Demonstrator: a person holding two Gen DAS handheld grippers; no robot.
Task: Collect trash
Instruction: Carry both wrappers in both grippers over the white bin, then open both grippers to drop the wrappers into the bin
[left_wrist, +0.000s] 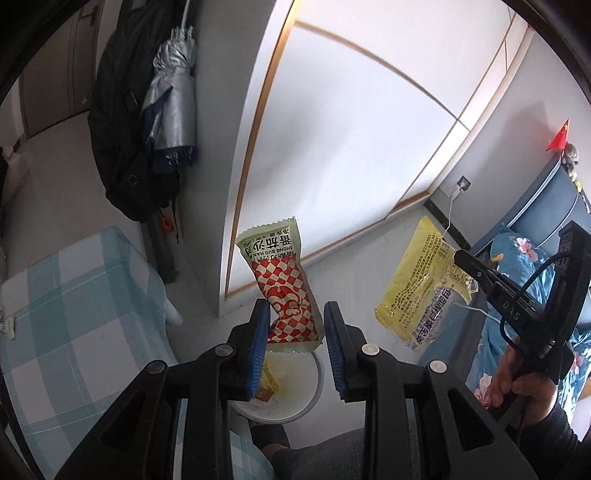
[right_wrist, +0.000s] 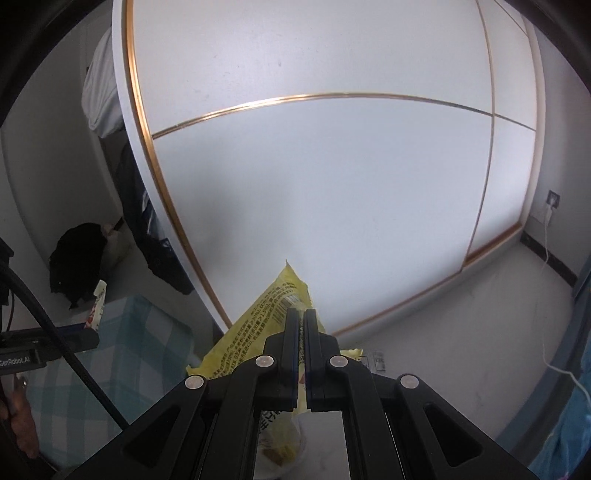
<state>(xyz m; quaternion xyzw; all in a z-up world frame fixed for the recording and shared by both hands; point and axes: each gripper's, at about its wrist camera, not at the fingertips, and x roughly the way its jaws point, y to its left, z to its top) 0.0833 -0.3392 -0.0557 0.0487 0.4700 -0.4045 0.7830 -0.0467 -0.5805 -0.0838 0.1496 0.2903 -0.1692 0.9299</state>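
In the left wrist view my left gripper (left_wrist: 297, 308) stands open with a red-and-white checkered sachet (left_wrist: 282, 280) between its blue pads; the sachet leans against the left pad, right above a white round bin (left_wrist: 295, 402) that holds a yellow wrapper. My right gripper (right_wrist: 300, 314) is shut on a yellow wrapper (right_wrist: 258, 325), which also shows in the left wrist view (left_wrist: 417, 288), hanging in the air to the right of the sachet.
A table with a blue-checked cloth (left_wrist: 74, 302) is on the left. A white wardrobe with gold trim (left_wrist: 351, 129) fills the background. A dark jacket and a silver umbrella (left_wrist: 170, 99) hang at the left. A bed with floral bedding (left_wrist: 517, 254) is at the right.
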